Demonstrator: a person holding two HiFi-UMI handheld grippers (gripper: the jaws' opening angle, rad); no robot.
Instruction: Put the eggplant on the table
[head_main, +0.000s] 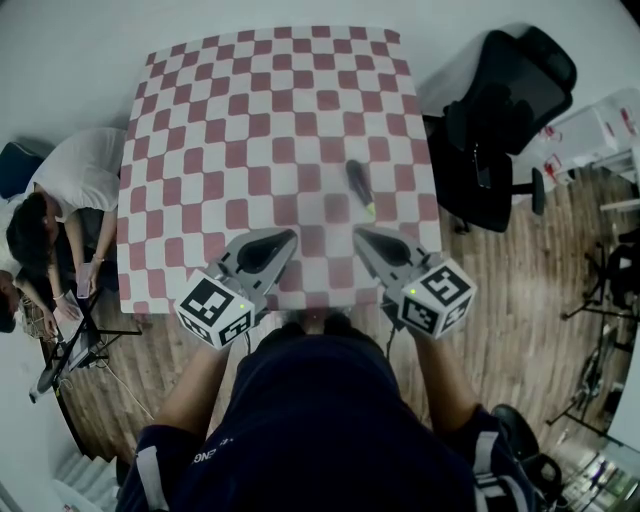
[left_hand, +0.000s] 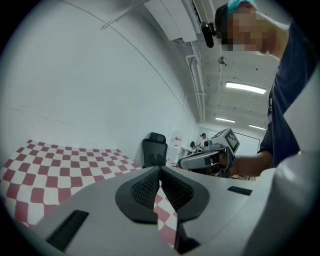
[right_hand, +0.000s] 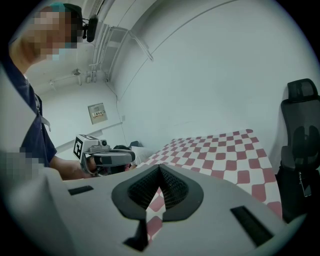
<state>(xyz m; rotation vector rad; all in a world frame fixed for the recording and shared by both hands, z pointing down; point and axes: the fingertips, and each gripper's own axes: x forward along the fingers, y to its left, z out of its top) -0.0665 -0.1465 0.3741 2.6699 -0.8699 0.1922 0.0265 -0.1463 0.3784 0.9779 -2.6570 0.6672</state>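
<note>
I hold my 2 grippers low over the near edge of the table (head_main: 180, 150), which is covered by a red-and-white checked cloth. My left gripper (head_main: 289, 236) is clenched, its 2 dark ribbed pads pressed together with nothing between them. My right gripper (head_main: 358, 233) is clenched the same way, pad against pad and empty.

The eggplant (head_main: 357, 183) lies on the cloth, right of the table's middle and towards its near side. It is dark and slim, lying lengthwise from far to near, with its green stem end turned near and slightly right. That stem end sits just beyond the tip of my right gripper, a little to its right; I cannot tell whether they touch. My left gripper is further off, to the left of the eggplant and nearer to me.

A black office chair (head_main: 500, 110) stands off the table's right side, and a person in a white shirt (head_main: 80, 175) sits by its left side.
</note>
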